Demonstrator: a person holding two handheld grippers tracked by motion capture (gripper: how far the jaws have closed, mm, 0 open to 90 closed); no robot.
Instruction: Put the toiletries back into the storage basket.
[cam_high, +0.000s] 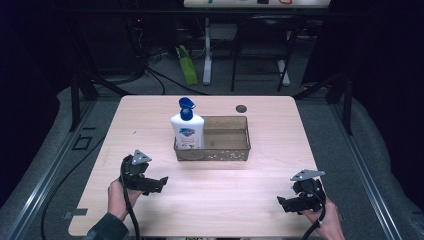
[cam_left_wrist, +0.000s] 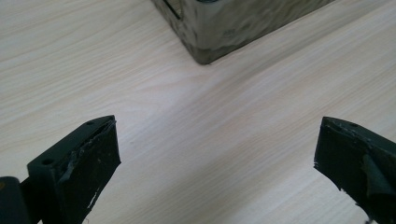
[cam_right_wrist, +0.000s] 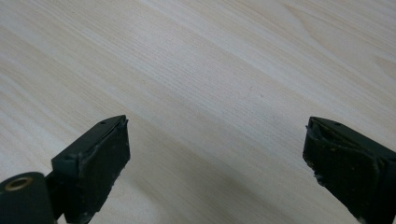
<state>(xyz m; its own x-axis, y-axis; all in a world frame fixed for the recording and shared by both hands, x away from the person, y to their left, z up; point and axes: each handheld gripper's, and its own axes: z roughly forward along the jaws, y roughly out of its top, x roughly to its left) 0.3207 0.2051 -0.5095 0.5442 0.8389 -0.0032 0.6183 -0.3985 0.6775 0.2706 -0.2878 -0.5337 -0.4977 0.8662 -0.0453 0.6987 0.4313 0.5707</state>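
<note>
From the high view, a light wooden table (cam_high: 210, 200) carries a brownish see-through basket (cam_high: 225, 145) near its middle, and a white soap bottle (cam_high: 187, 129) with a blue flip cap stands upright inside the basket's left end. A small dark round spot (cam_high: 241, 108) lies on the tabletop just behind the basket. The left gripper (cam_high: 159, 183) is held in a hand (cam_high: 119, 197) at the near left, well short of the basket, its jaws pointing towards the table's middle. The right gripper (cam_high: 282, 202) sits in the other hand (cam_high: 327, 222) at the near right corner, well apart from the basket, jaws pointing left.

In the left gripper view, the left gripper (cam_left_wrist: 217, 154) has its jaws spread wide with nothing between them (just bare wood grain), and a corner of the basket (cam_left_wrist: 219, 32) shows ahead at the top, not touching either jaw.

In the right gripper view, the right gripper (cam_right_wrist: 217, 149) is likewise spread wide and empty, hovering over plain tabletop (cam_right_wrist: 210, 70)
</note>
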